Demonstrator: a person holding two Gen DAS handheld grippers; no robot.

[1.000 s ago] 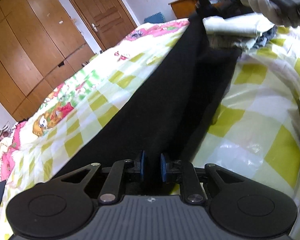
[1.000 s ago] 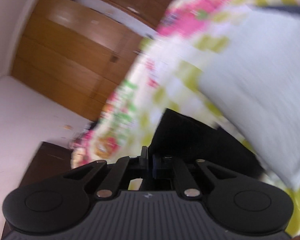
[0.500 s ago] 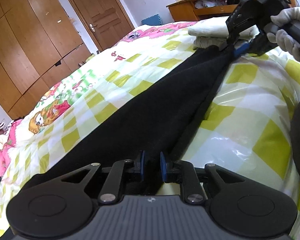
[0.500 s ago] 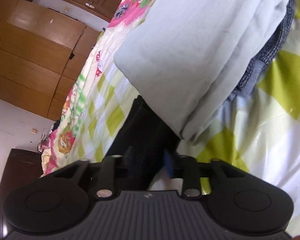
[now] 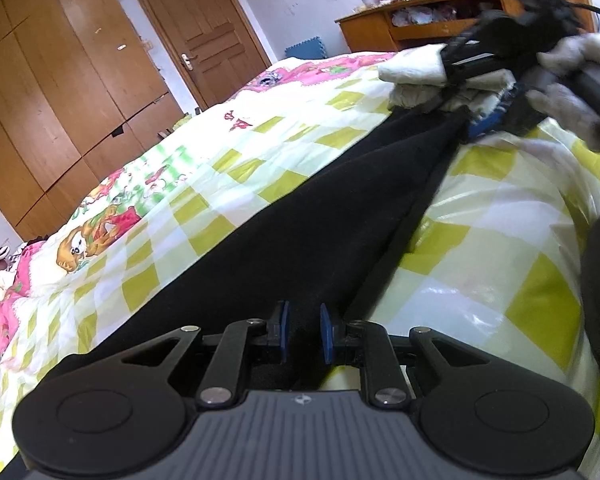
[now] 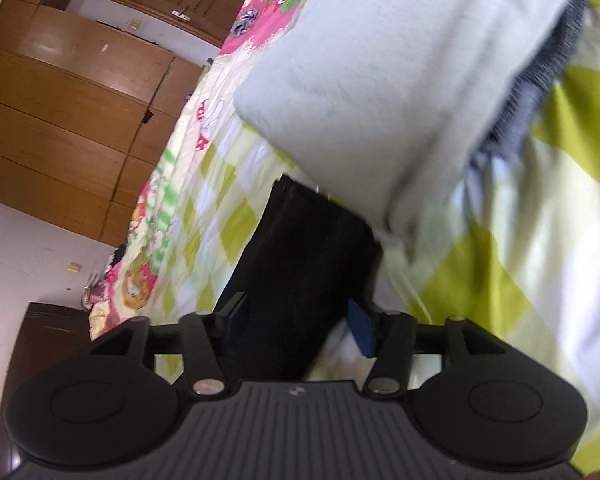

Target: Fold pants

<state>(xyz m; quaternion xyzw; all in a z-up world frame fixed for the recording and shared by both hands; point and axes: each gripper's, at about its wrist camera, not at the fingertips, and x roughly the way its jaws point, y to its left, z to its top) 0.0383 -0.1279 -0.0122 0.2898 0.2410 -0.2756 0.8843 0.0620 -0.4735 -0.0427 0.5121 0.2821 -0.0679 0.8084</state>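
Left gripper clenched on black pants at lower centre; right gripper fingers spread, released, straddling the pants' far end, upper right.

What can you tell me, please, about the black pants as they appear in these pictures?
The black pants are of matte, soft-looking dark fabric, stretched in a long narrow band across the checked bedspread. The left gripper has its jaws closed on the near end. At the far end the cloth lies between the open jaws of the right gripper, with a squared hem edge reaching the pale folded clothes. A long fold line runs along one side.
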